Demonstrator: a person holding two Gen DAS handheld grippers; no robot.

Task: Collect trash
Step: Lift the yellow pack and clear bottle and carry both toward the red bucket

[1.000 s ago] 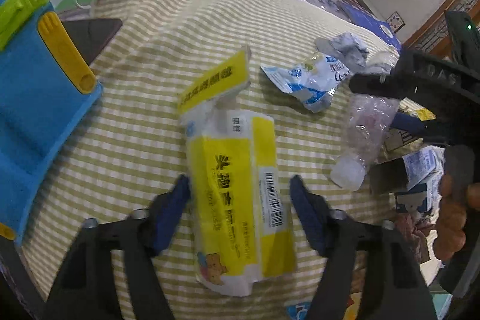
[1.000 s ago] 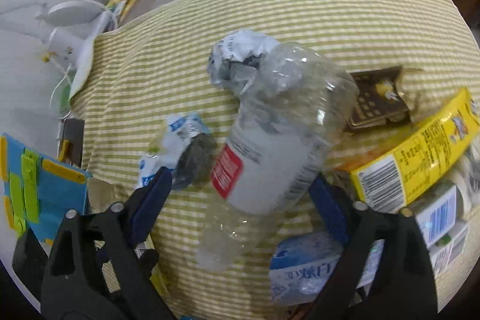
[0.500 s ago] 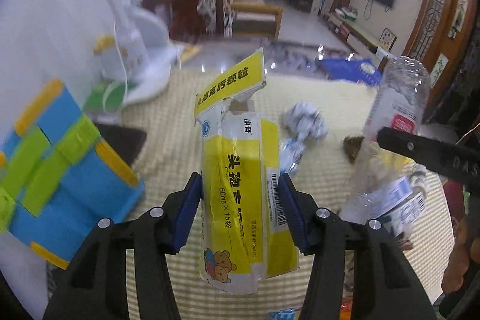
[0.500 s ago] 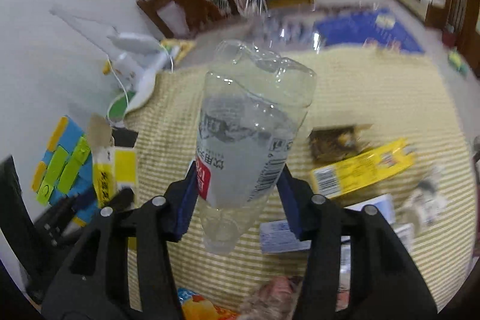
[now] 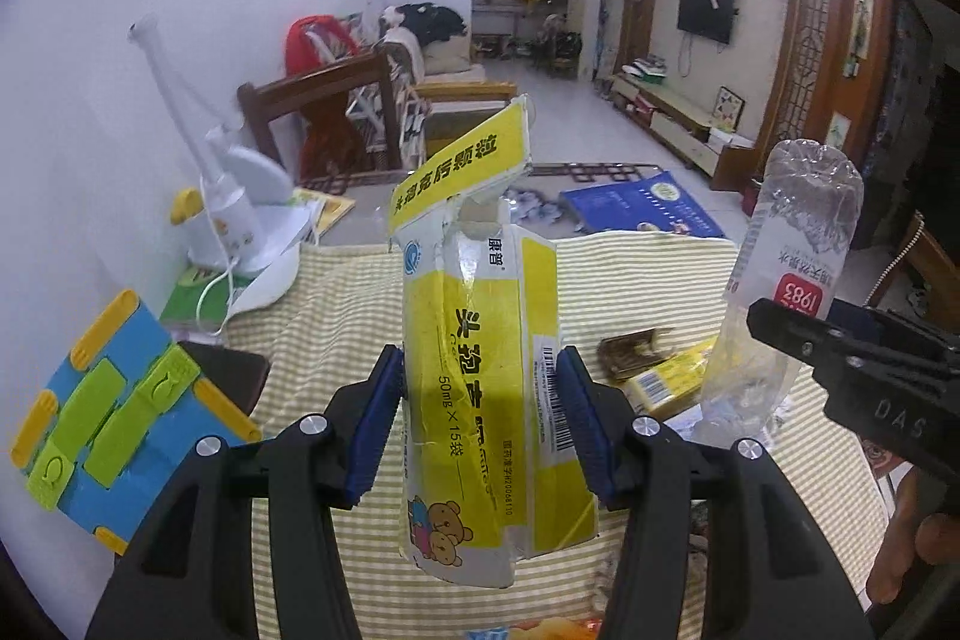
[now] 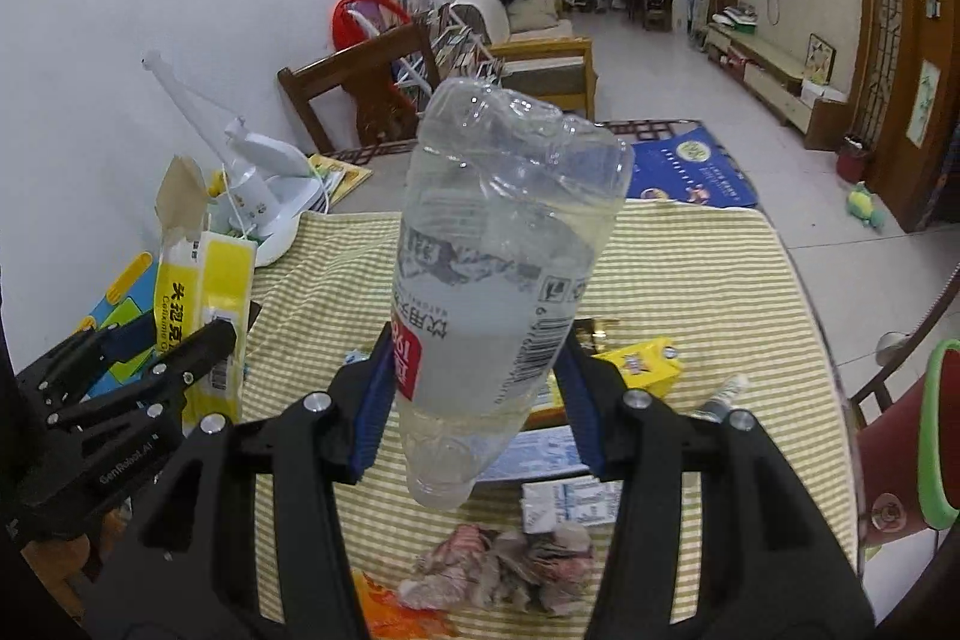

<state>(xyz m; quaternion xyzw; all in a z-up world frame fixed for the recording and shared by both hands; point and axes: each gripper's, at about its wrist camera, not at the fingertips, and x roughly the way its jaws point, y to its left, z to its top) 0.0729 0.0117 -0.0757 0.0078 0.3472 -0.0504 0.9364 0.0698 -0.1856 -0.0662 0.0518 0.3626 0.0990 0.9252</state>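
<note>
My left gripper (image 5: 480, 418) is shut on a torn yellow and white medicine box (image 5: 480, 370), held upright above the striped tablecloth (image 5: 630, 274). Its blue pads press on both sides of the box. My right gripper (image 6: 477, 394) is shut on a clear crumpled plastic bottle (image 6: 498, 244), cap end down, lifted off the table. In the left wrist view the plastic bottle (image 5: 792, 268) and the right gripper's black body show at the right. In the right wrist view the medicine box (image 6: 198, 304) shows at the left.
On the tablecloth lie a yellow carton (image 6: 642, 364), a blue and white wrapper (image 6: 570, 502), a crumpled pinkish wad (image 6: 504, 562) and a brown wrapper (image 5: 636, 346). A blue and green toy (image 5: 102, 412) and a white desk fan (image 5: 240, 214) stand at the left. A wooden chair (image 6: 360, 88) is behind the table.
Both grippers closed on their things, the left on the box and the right on the bottle, and lifted them off the tablecloth. Both views tilted up from the table toward the room.
</note>
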